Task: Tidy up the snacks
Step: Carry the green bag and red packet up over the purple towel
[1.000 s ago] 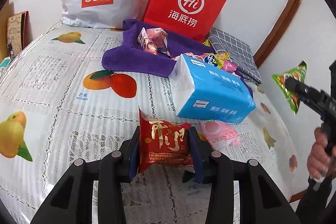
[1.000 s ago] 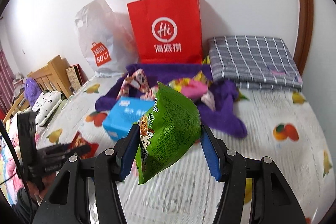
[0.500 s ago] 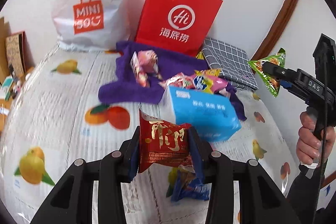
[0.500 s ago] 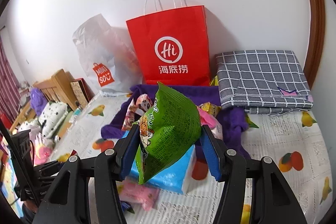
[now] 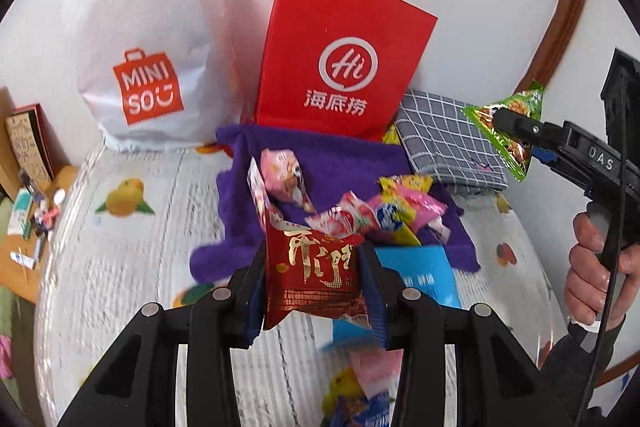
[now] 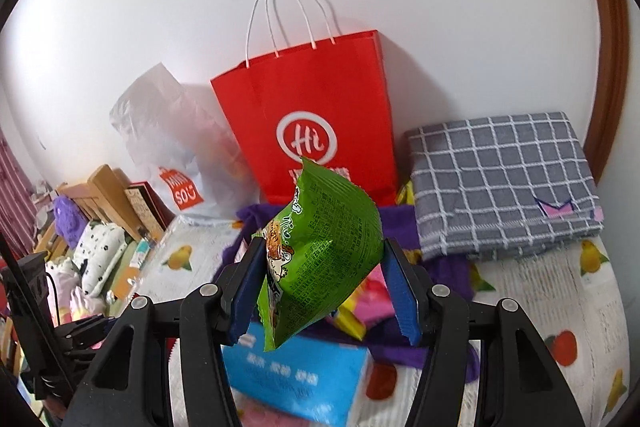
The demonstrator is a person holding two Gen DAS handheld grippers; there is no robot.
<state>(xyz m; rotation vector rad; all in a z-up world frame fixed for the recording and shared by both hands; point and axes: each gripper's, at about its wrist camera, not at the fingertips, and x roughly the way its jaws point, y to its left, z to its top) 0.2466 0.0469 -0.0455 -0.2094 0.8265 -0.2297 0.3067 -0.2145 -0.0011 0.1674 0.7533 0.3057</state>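
Pinching a red snack packet (image 5: 316, 277) at the lower centre of its view, the left gripper (image 5: 314, 287) hung above the fruit-print desk (image 5: 120, 267). The right gripper (image 6: 326, 283) clamped a green snack bag (image 6: 324, 263) in mid-frame, in front of the red paper bag (image 6: 308, 99). More snacks (image 5: 384, 211) lay heaped on a purple towel (image 5: 336, 167) at centre, a blue tissue pack (image 6: 296, 379) just below them.

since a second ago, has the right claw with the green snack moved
Yes. The right claw, shut on the green snack packet, has moved toward the red paper bag, which now looms larger and nearer in its view.
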